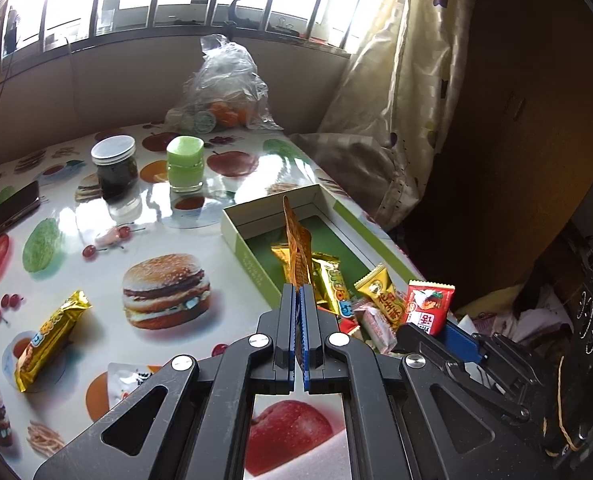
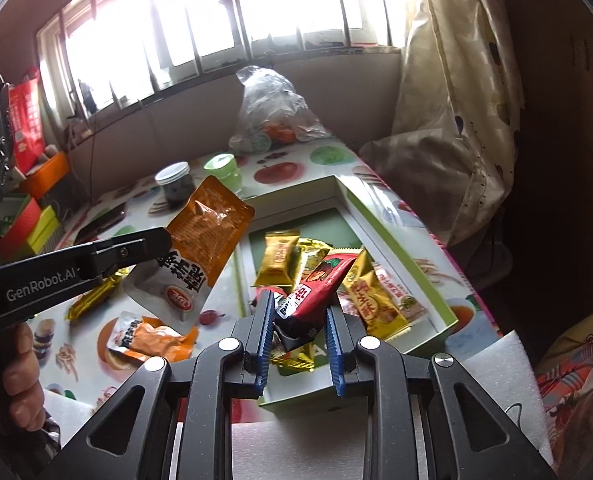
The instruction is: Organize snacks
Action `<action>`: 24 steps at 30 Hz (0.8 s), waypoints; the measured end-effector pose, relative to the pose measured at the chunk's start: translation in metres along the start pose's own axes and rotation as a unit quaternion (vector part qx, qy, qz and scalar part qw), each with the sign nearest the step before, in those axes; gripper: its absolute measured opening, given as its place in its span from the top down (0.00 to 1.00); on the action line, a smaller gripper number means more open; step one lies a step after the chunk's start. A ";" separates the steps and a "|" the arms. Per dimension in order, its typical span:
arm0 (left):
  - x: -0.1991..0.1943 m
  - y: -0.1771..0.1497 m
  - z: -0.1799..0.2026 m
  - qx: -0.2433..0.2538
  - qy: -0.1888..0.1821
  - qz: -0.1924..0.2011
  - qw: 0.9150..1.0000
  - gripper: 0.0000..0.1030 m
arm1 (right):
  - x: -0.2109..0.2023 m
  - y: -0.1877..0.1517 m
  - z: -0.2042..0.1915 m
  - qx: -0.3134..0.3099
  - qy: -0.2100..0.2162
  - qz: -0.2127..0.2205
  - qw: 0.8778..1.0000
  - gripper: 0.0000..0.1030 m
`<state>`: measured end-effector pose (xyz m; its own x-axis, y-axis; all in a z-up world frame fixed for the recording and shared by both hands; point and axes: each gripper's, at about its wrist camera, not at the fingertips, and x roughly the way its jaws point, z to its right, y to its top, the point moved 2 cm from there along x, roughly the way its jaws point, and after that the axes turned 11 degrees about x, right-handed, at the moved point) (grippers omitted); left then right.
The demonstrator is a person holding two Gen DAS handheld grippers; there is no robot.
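My left gripper point(image 1: 298, 292) is shut on an orange and white snack pouch point(image 1: 297, 252), seen edge-on; the right wrist view shows the pouch point(image 2: 200, 248) hanging above the table left of the box. My right gripper point(image 2: 301, 308) is partly closed around a red snack packet point(image 2: 316, 292) over the near end of the green and white box point(image 2: 400, 248). The box holds several gold and yellow snack packs point(image 2: 280, 260). A gold bar point(image 1: 50, 338) and another orange pouch point(image 2: 156, 338) lie on the table.
A dark jar point(image 1: 114, 168) and a green jar point(image 1: 185, 164) stand behind the box. A phone point(image 1: 8, 212) lies at the left edge. A plastic bag of oranges point(image 1: 224, 92) sits by the wall. A curtain point(image 1: 400, 80) hangs at right.
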<state>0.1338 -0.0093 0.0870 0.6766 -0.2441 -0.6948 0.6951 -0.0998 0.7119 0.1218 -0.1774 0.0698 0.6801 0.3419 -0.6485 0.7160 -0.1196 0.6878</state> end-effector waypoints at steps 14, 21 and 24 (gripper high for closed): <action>0.021 0.010 0.019 0.009 -0.018 -0.010 1.000 0.98 | 0.005 0.001 0.025 0.019 -0.020 -0.006 1.000 0.78; 0.035 0.011 0.021 0.008 -0.024 -0.021 0.999 0.98 | 0.009 -0.002 0.032 0.026 -0.026 -0.013 0.999 0.78; 0.040 0.011 0.021 0.007 -0.025 -0.024 0.999 0.98 | 0.012 -0.001 0.034 0.028 -0.026 -0.016 0.999 0.78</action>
<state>0.1630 -0.0406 0.0691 0.6286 -0.2872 -0.7228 0.7232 -0.1260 0.6790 0.1343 -0.2049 0.0500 0.6634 0.2974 -0.6867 0.7439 -0.1624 0.6483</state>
